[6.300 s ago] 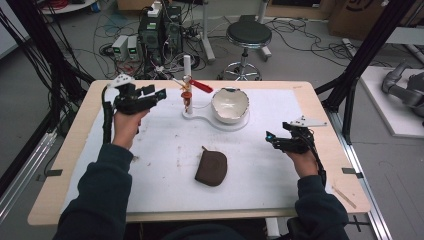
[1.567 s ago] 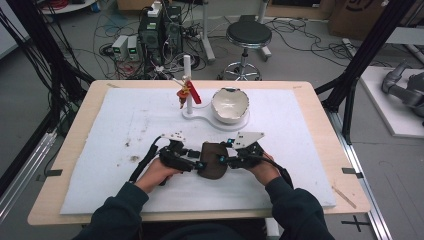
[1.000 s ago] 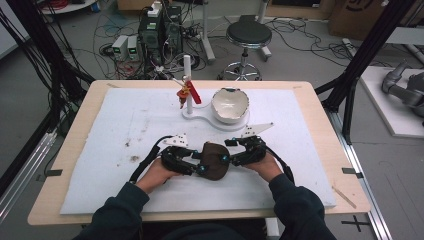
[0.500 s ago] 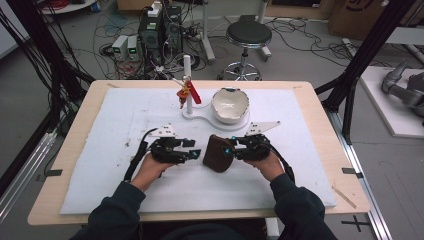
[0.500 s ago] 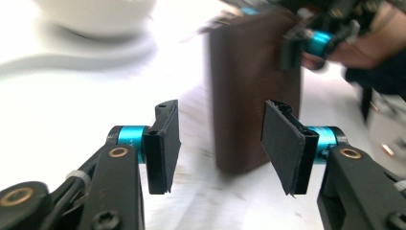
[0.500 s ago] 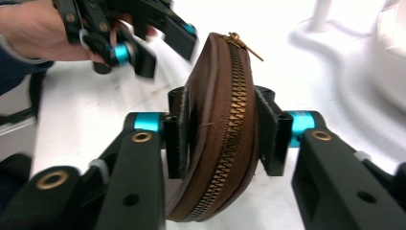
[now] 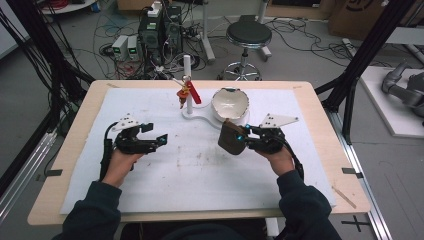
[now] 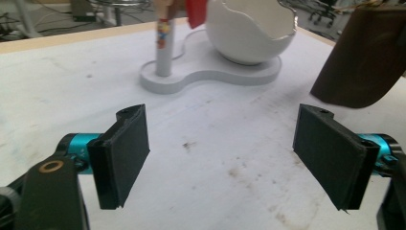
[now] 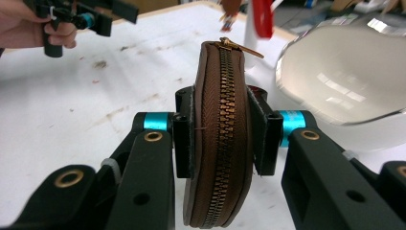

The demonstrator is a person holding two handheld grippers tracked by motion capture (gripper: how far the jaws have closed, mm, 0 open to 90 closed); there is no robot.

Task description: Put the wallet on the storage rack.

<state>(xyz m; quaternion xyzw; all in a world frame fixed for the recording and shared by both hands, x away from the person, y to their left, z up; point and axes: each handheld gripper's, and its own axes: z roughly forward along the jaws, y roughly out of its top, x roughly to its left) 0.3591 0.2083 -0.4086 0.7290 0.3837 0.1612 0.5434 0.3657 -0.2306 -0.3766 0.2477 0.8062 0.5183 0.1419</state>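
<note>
The left gripper hovered over the left part of the white foam mat that covered the pale wooden table, held in the person's left hand. Its jaws had just been opening and stood wide apart, with nothing between them; in the left gripper view the two black pads framed only bare, lightly stained mat. They touched nothing.

Past the mat's middle, near the far edge, stood a white figure-eight stand with a white upright post from which a red tag hung. On the stand's right lobe sat a white eggshell-shaped ceramic bowl with a jagged rim.

Just in front of that bowl, the small brown leather zip pouch was lifted off the mat and held upright on edge. The right gripper, carried in the person's right hand, had just been closing on it, and its jaws were clamped on the pouch's two flat faces. In the right gripper view the pads pressed against the leather on either side, and the brass zipper ran straight up the narrow edge facing the camera, its pull lying at the top. The pouch was near the bowl's rim; whether they touched I could not tell. The left gripper was well apart from the pouch.
</note>
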